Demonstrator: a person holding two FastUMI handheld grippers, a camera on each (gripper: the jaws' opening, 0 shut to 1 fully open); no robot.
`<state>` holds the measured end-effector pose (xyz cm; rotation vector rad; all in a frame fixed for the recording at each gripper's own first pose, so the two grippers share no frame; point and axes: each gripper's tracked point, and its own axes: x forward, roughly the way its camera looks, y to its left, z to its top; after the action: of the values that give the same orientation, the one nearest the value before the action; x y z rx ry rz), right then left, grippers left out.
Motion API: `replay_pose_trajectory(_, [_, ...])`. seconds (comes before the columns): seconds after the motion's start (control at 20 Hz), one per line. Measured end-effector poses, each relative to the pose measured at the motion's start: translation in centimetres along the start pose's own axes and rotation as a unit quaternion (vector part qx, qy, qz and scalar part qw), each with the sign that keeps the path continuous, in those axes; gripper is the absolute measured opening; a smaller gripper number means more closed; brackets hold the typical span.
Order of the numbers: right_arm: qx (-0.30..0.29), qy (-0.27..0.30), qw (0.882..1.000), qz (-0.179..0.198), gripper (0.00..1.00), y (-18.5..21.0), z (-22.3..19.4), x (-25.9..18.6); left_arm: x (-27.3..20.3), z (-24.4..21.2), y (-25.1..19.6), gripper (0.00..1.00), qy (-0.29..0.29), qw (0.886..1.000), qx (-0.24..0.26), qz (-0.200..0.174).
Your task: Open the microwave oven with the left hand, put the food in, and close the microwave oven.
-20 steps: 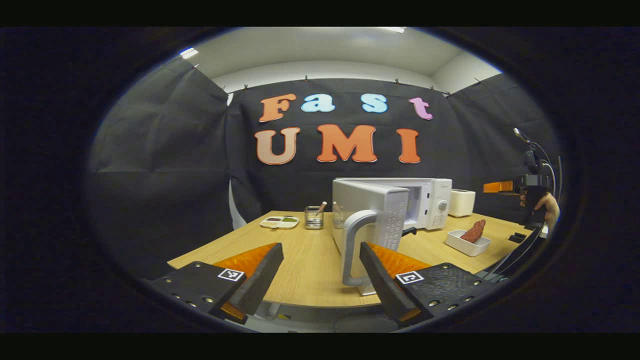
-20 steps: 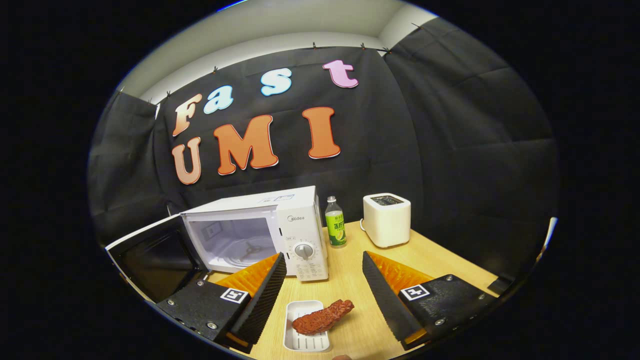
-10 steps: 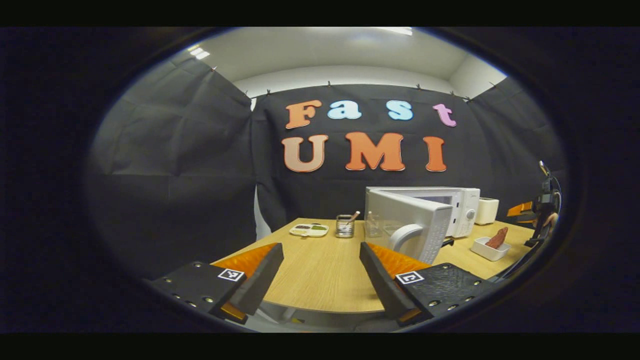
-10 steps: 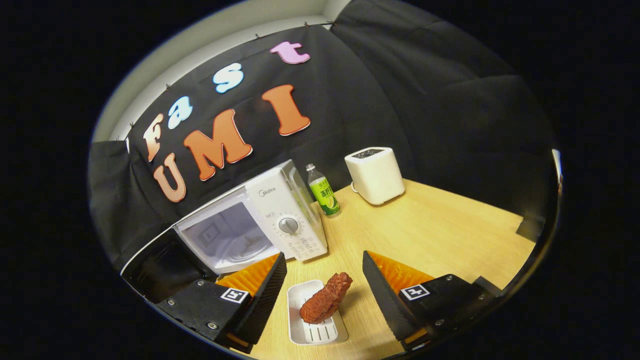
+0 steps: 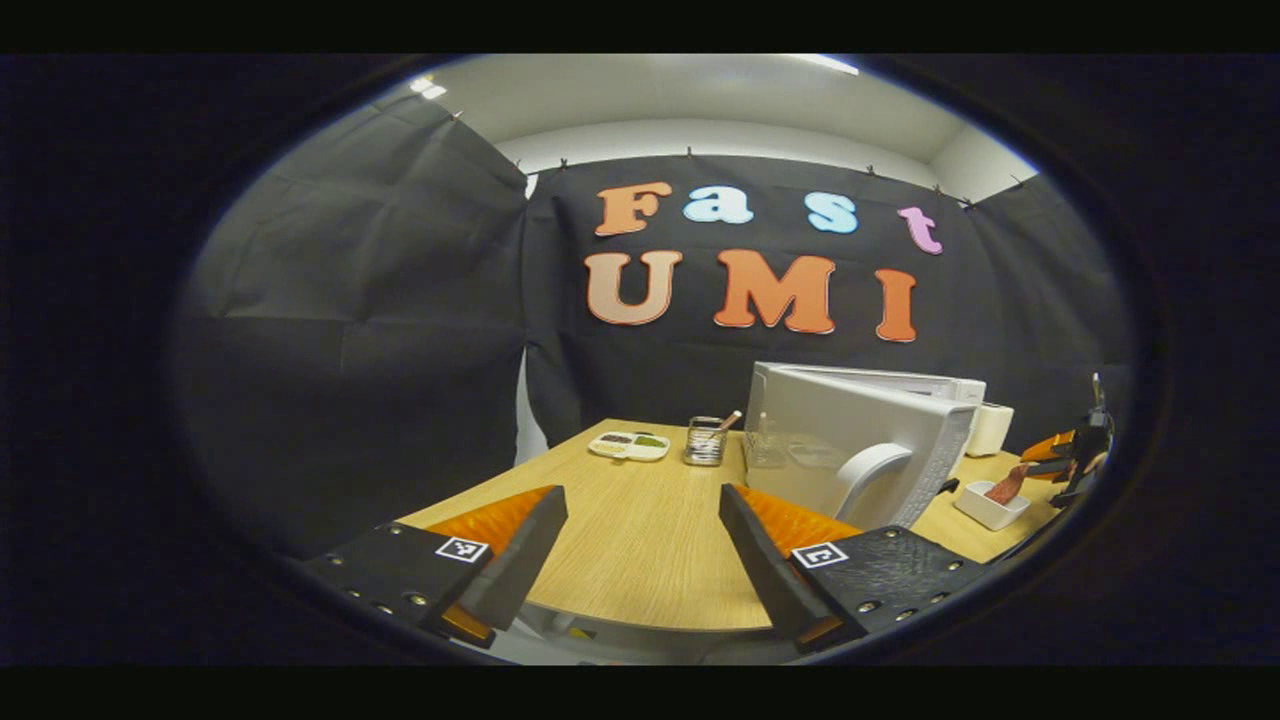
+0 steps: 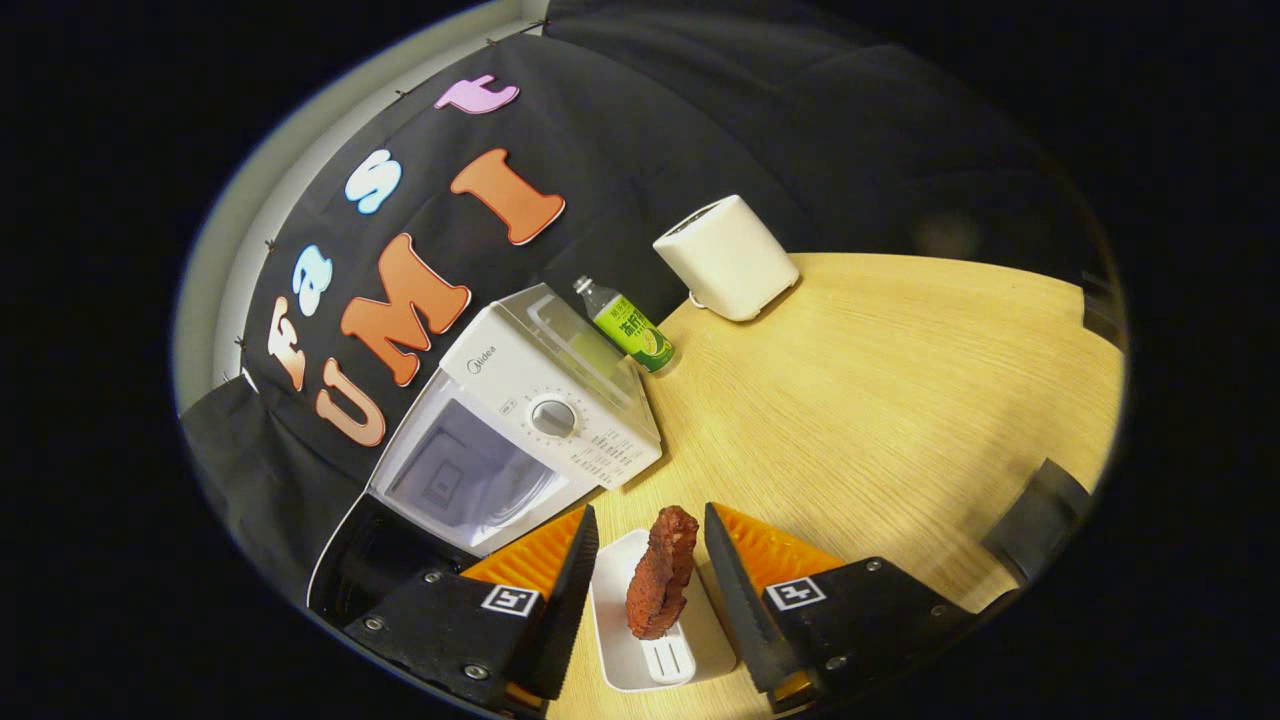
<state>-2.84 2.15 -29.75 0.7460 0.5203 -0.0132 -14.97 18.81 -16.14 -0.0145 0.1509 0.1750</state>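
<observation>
Right gripper view: gripper (image 6: 652, 560) straddles food (image 6: 660, 572).

Even overhead light, dim black surround; strong fisheye bending at edges; soft glare on table (image 6: 880, 400).

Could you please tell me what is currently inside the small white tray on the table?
The white tray holds one reddish-brown piece of food, lying between the right gripper's open fingers. The tray floor beneath the food is covered; slots show at the near end.
</observation>
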Motion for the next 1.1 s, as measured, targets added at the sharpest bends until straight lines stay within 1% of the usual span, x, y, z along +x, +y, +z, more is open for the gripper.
replay_pose_trajectory(0.05, [0.002,0.001,1.0,-0.005,0.59,-0.2,-0.1,0.2,0.2,-0.1,-0.1,0.93,0.002,1.0,0.001,-0.002])
replay_pose_trajectory(0.1, [0.007,0.004,1.0,-0.008,0.53,-0.5,-0.2,0.4,0.4,-0.3,-0.3,0.93,0.003,1.0,0.001,-0.003])
replay_pose_trajectory(0.15, [0.013,0.003,1.0,-0.012,0.43,-0.7,-0.1,0.4,0.7,-0.3,-0.4,0.93,0.004,1.0,-0.001,-0.004])
replay_pose_trajectory(0.2, [0.02,0.003,1.0,-0.017,0.39,-1.0,0.1,0.5,0.9,-0.4,-0.4,0.93,0.006,1.0,-0.004,-0.006])
replay_pose_trajectory(0.25, [0.028,0.005,0.999,-0.014,0.27,-1.1,0.0,0.6,1.1,-0.5,-0.5,0.93,0.007,1.0,-0.007,-0.006])
replay_pose_trajectory(0.3, [0.034,0.007,0.999,-0.013,0.21,-1.1,-0.1,0.6,1.1,-0.7,-0.4,0.93,0.008,1.0,-0.009,-0.006])
replay_pose_trajectory(0.4, [0.041,0.008,0.999,-0.007,0.18,-1.1,-0.1,0.6,1.2,-0.9,-0.1,0.93,0.01,1.0,-0.012,-0.003])
replay_pose_trajectory(0.45, [0.042,0.007,0.999,-0.005,0.12,-1.0,-0.1,0.6,1.2,-0.9,0.0,0.94,0.011,1.0,-0.013,-0.001])
replay_pose_trajectory(0.5, [0.043,0.007,0.999,-0.002,0.14,-0.9,-0.1,0.5,1.1,-1.0,0.1,0.94,0.011,1.0,-0.014,0.002])
replay_pose_trajectory(0.6, [0.042,0.004,0.999,0.0,0.11,-0.6,0.1,0.2,1.1,-0.9,0.5,0.93,0.01,1.0,-0.015,0.005])
replay_pose_trajectory(0.9, [0.046,-0.024,0.999,0.006,0.11,0.7,1.9,-1.0,0.9,-0.5,0.7,0.93,0.002,1.0,-0.008,0.008])
replay_pose_trajectory(1.0, [0.047,-0.035,0.998,0.011,0.11,1.6,2.9,-1.4,1.0,-0.5,0.8,0.93,0.002,1.0,-0.007,0.007])
replay_pose_trajectory(1.1, [0.051,-0.043,0.997,0.025,0.11,3.3,3.6,-1.7,1.1,-0.5,0.7,0.93,0.001,1.0,-0.008,0.006])
